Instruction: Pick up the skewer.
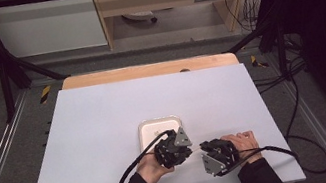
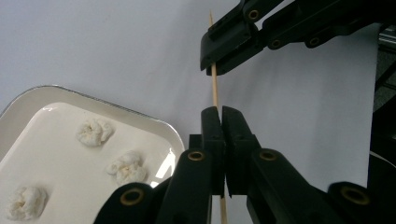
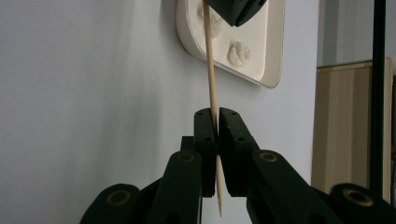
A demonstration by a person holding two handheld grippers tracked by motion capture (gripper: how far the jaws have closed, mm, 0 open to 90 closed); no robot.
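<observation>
A thin wooden skewer (image 2: 215, 91) is gripped by both grippers at once. My left gripper (image 2: 221, 110) is shut on its lower part, and the right gripper's jaws (image 2: 214, 67) clamp it farther up, near its tip. In the right gripper view my right gripper (image 3: 216, 112) is shut on the skewer (image 3: 211, 70), whose pointed end sticks out below the jaws. The left gripper (image 3: 236, 11) holds the far end there. A white tray (image 2: 116, 109) carries three white crumpled lumps (image 2: 95, 131). In the high view both grippers (image 1: 173, 148) (image 1: 215, 156) sit just in front of the tray (image 1: 158, 120).
The white table top (image 1: 104, 117) spreads wide to the left, right and behind the tray. A wooden strip (image 1: 147, 70) runs along its far edge. Black cables (image 1: 308, 147) trail off the right side, past the metal frame rails.
</observation>
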